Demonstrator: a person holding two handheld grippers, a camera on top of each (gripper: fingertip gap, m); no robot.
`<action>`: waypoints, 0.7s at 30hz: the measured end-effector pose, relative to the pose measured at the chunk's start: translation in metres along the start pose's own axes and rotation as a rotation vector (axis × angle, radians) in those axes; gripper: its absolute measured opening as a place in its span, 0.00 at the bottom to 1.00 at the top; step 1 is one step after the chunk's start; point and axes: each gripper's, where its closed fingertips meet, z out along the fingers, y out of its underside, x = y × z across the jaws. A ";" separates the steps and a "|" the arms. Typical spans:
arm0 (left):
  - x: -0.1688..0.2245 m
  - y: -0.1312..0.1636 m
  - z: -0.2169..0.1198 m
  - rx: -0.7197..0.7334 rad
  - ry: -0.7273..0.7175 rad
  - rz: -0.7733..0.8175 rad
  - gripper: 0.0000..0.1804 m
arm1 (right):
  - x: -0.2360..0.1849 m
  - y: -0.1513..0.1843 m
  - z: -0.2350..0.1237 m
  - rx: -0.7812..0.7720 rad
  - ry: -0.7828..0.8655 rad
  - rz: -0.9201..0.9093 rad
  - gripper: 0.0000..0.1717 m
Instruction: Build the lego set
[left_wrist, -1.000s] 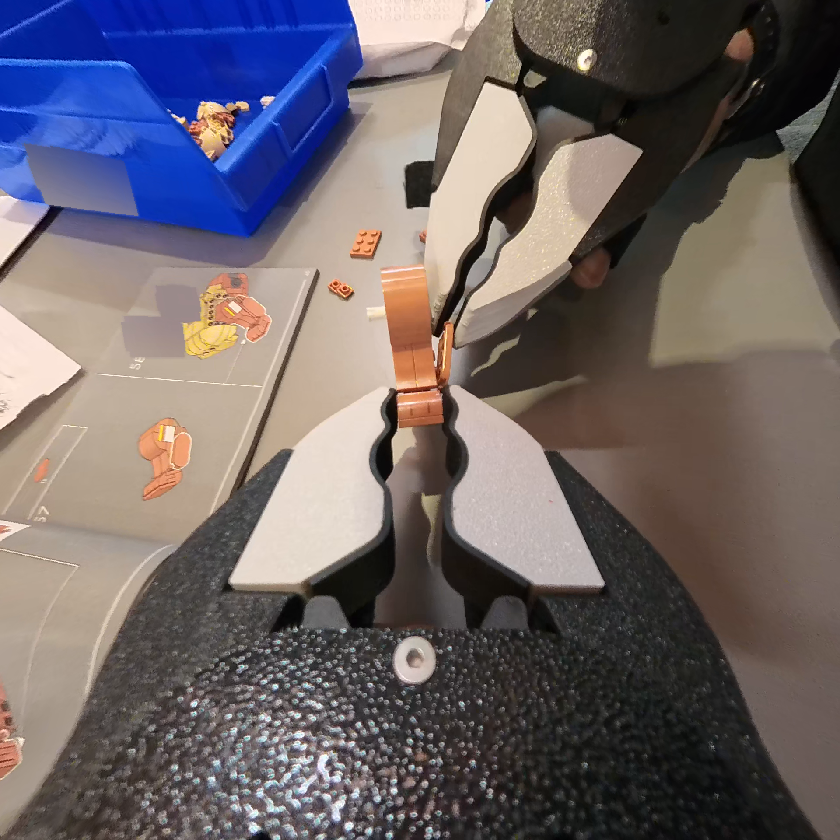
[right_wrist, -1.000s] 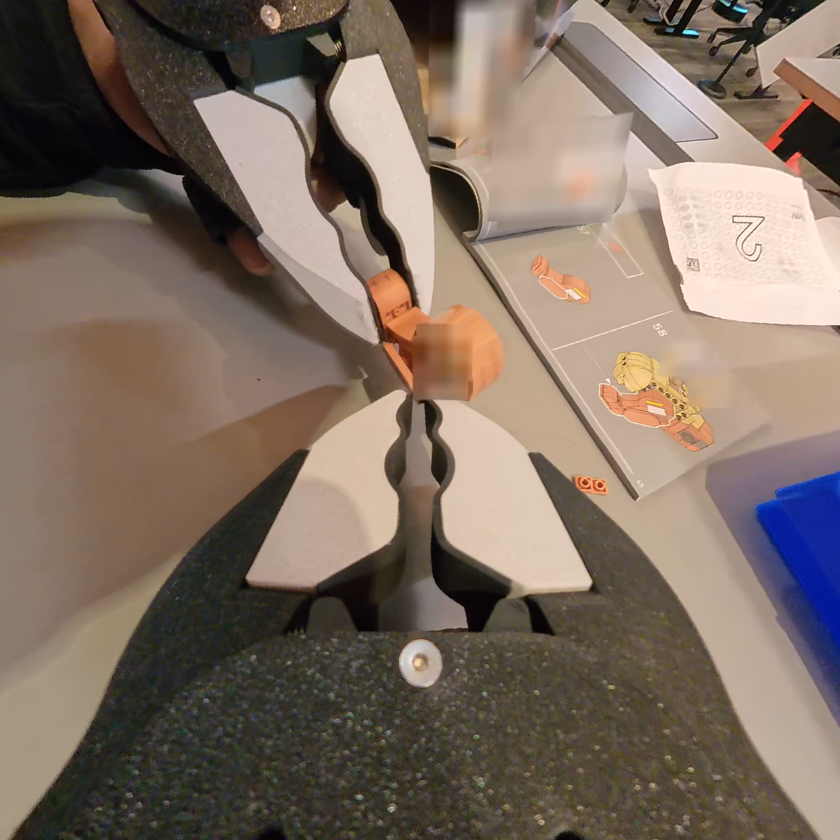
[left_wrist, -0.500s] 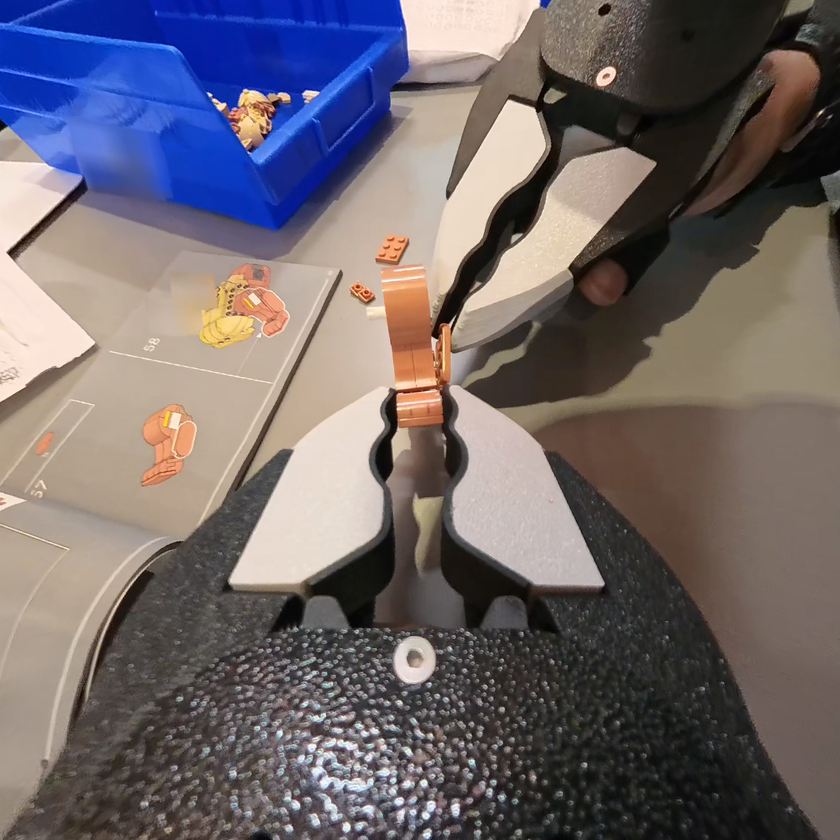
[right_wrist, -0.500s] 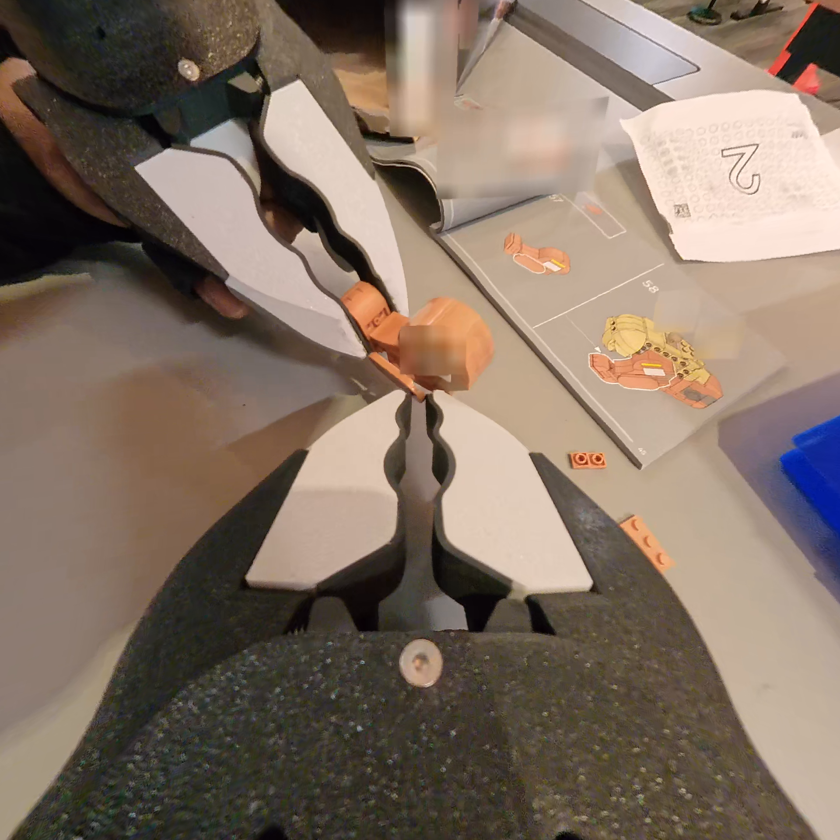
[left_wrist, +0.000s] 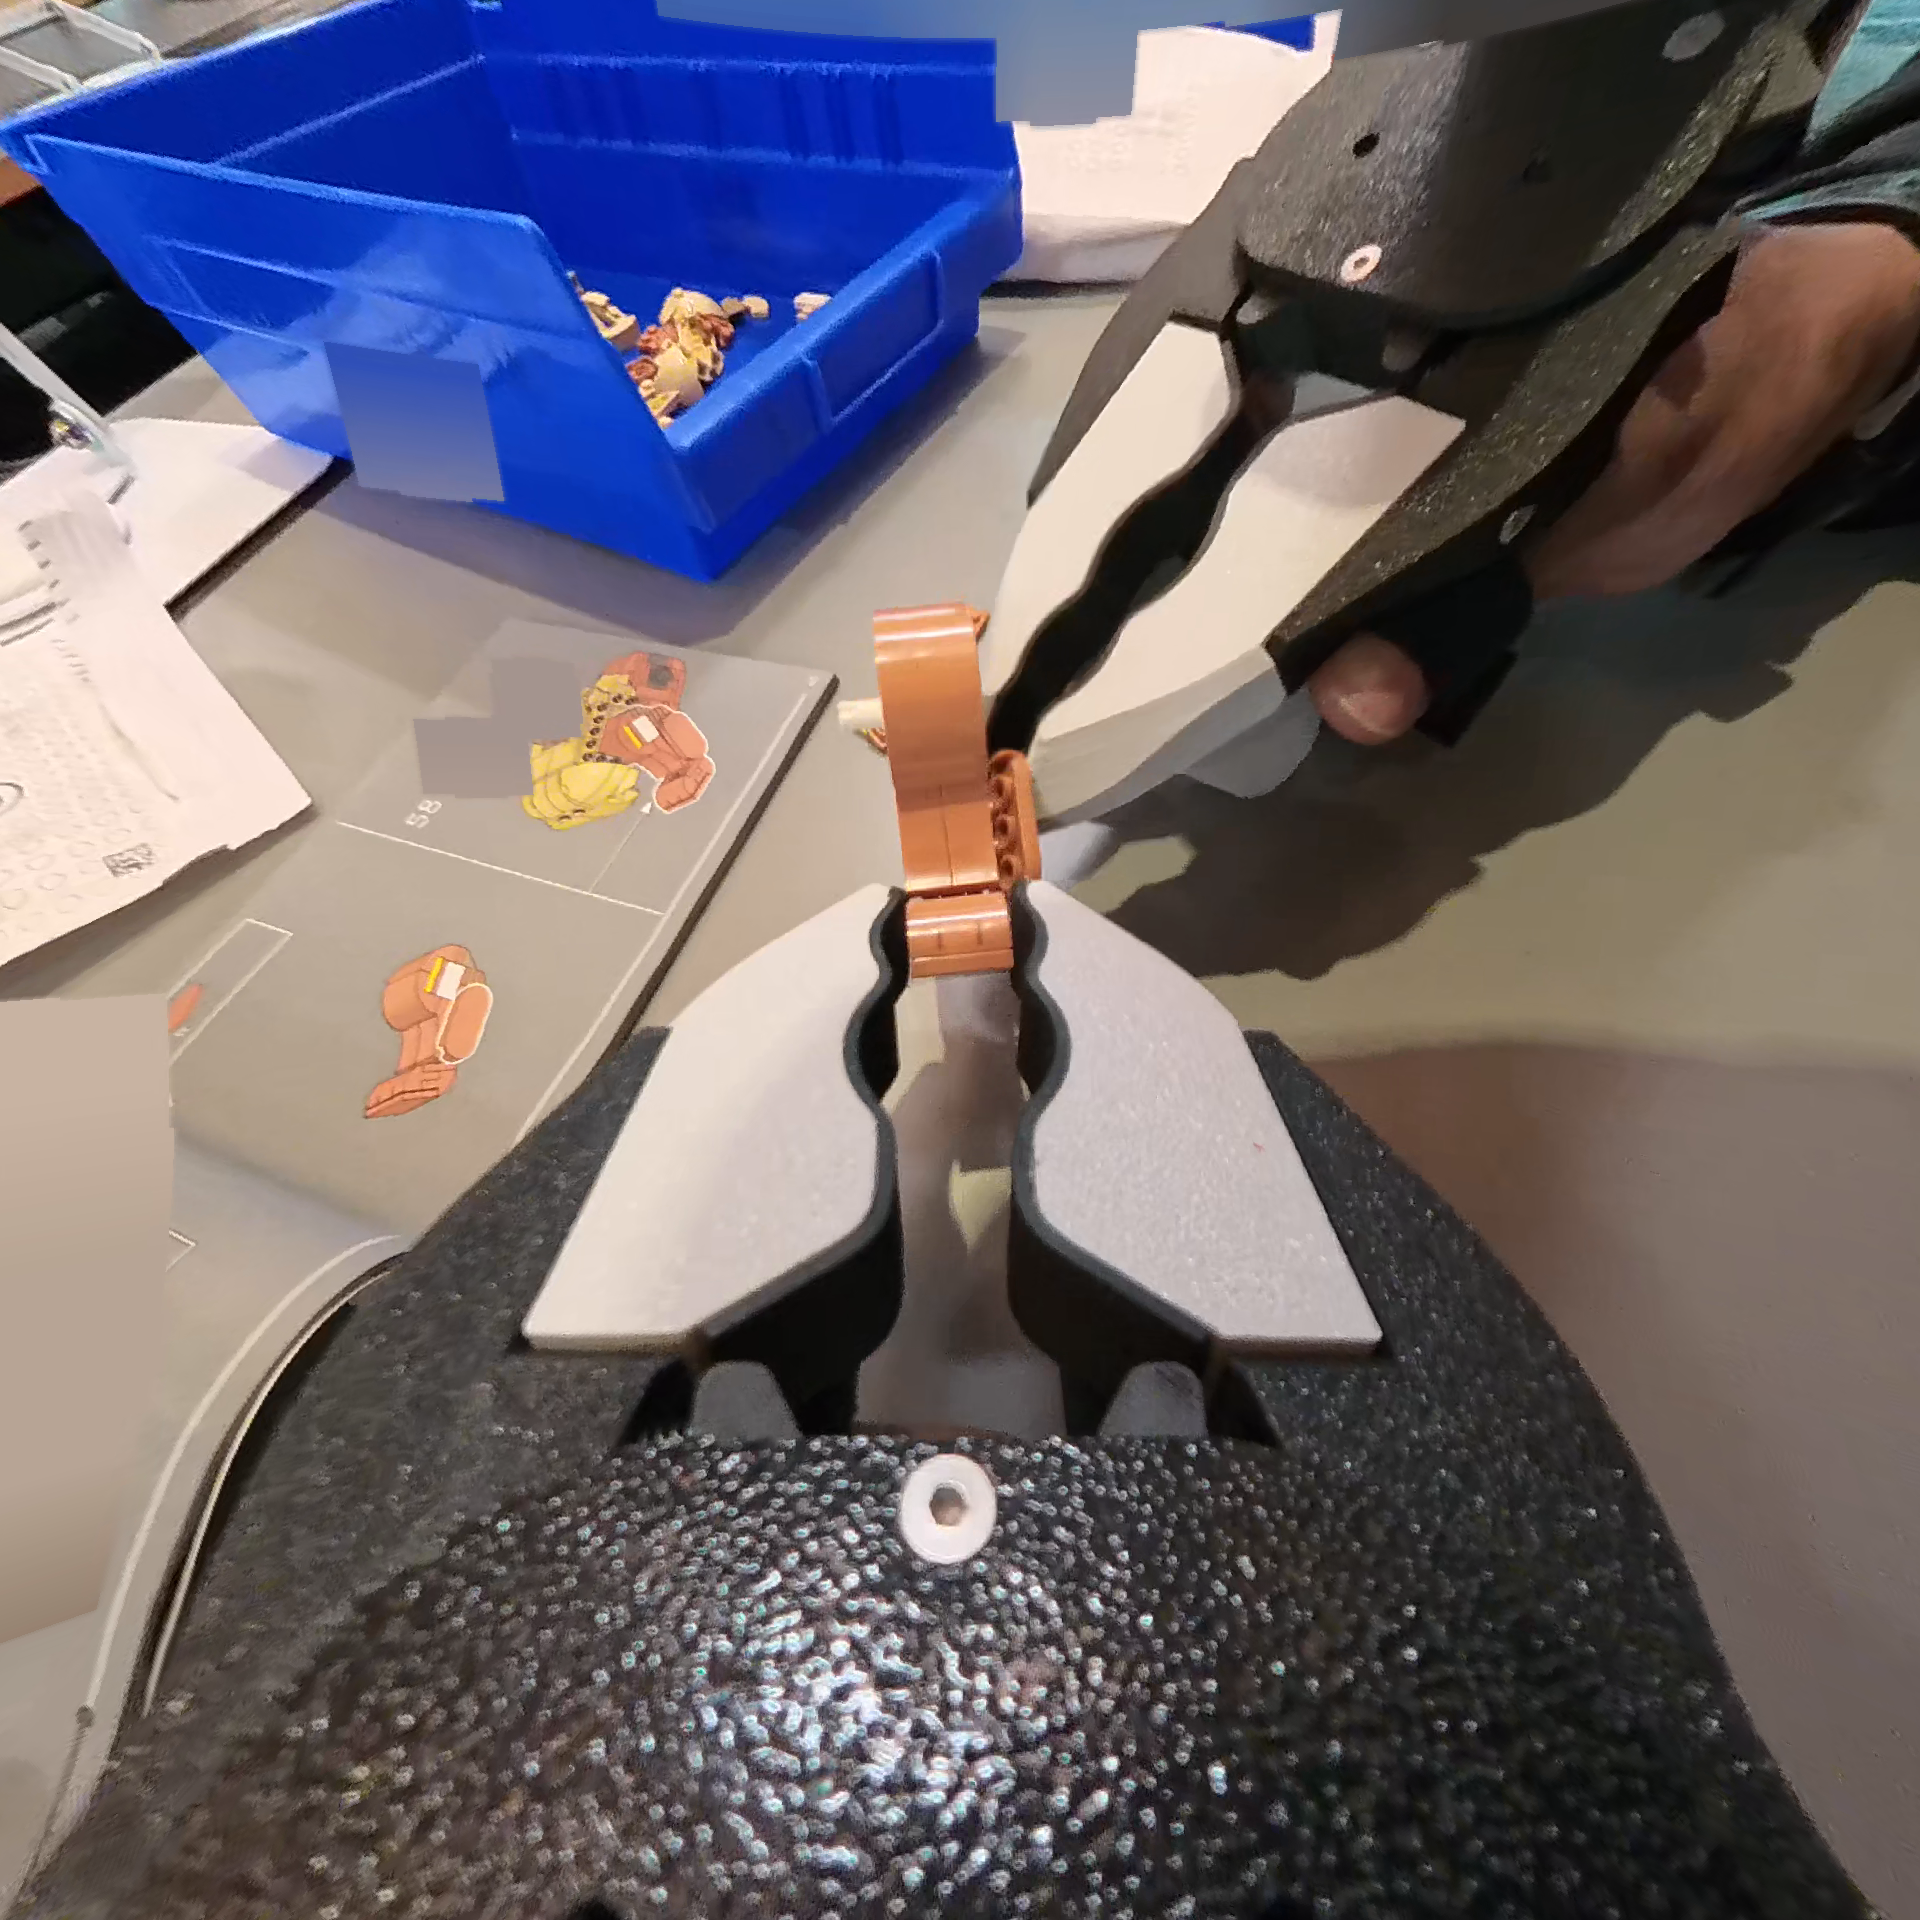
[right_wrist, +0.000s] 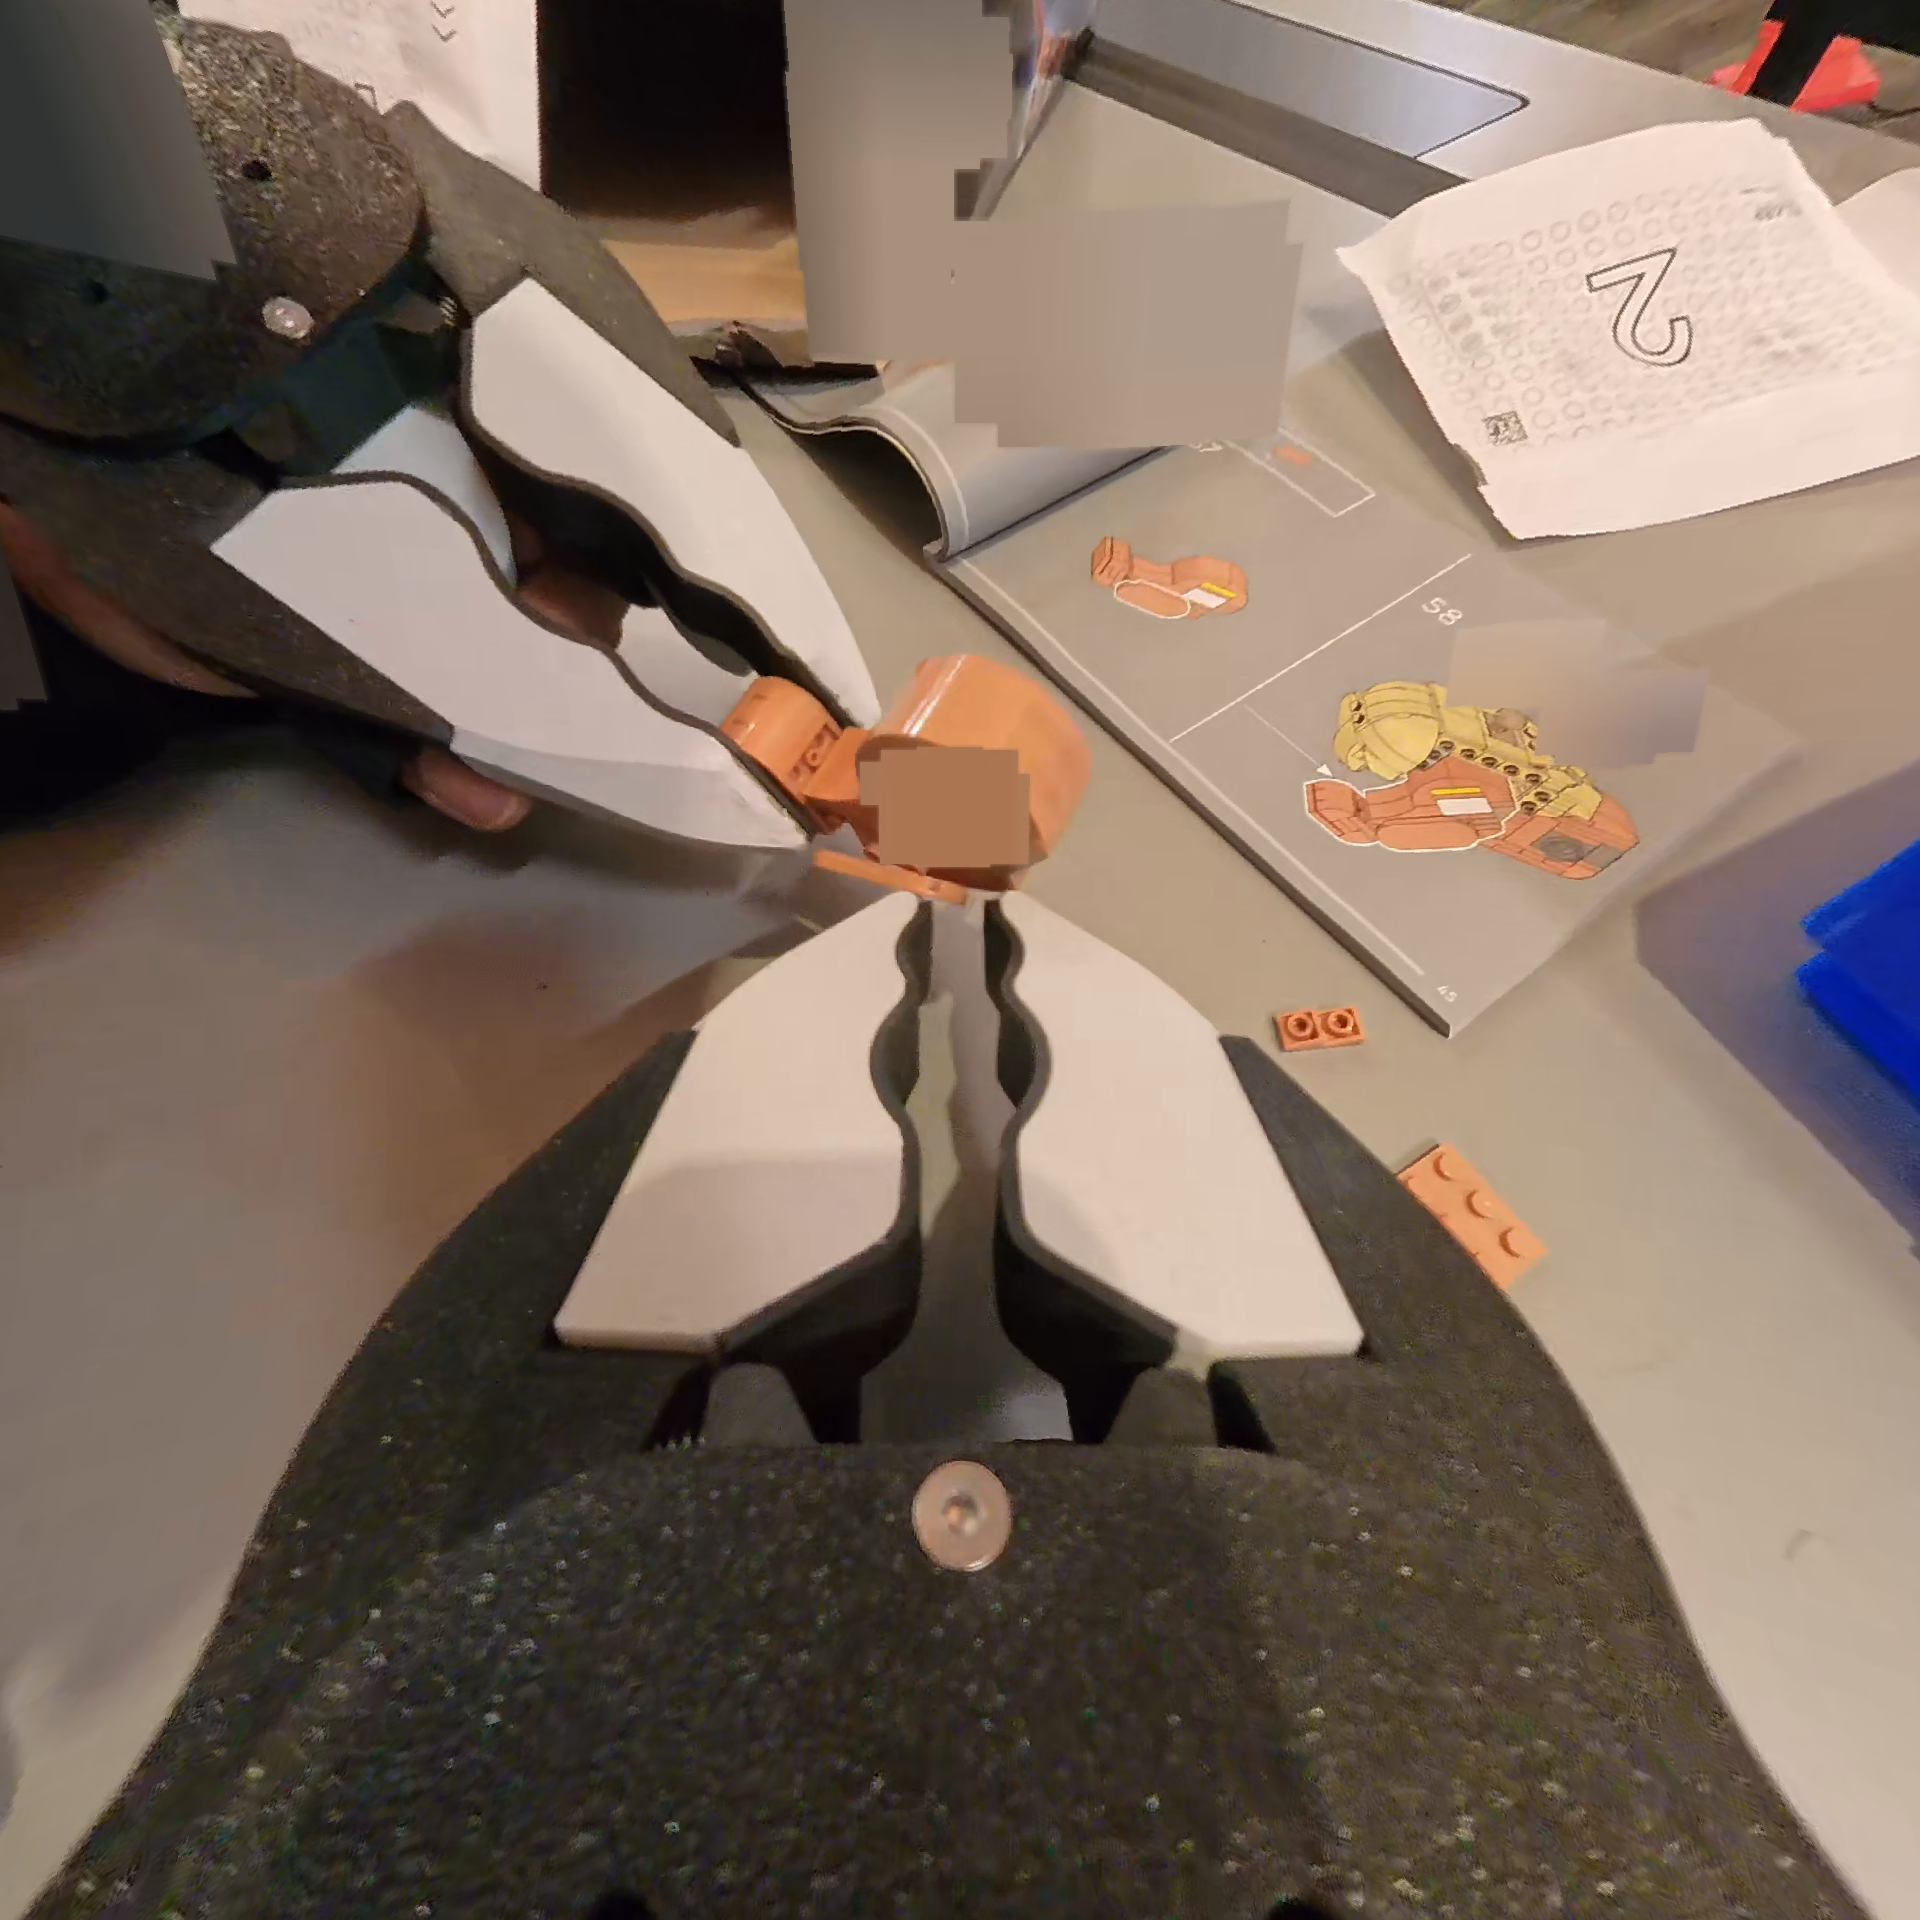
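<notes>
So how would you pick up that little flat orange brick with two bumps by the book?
Come from straight above and pinch the little orange brick across its two long sides. It lies flat, probably too thin to catch sideways.

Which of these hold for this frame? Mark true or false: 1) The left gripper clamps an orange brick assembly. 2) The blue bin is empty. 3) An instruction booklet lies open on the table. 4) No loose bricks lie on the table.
1) True: the left gripper has both pads on the orange brick assembly.
2) False: the blue bin holds tan and brown pieces.
3) True: the instruction booklet lies open.
4) False: a small orange plate and a larger orange plate lie loose.
</notes>
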 end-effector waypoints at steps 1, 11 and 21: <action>0.000 0.000 0.000 0.001 -0.001 0.000 0.10 | 0.000 0.000 0.000 0.000 0.000 0.001 0.06; 0.000 -0.004 0.000 0.024 -0.020 -0.002 0.10 | 0.001 -0.003 0.000 0.018 -0.030 0.059 0.07; -0.001 -0.009 -0.001 0.051 -0.033 -0.006 0.10 | -0.001 -0.006 -0.001 0.043 -0.080 0.120 0.08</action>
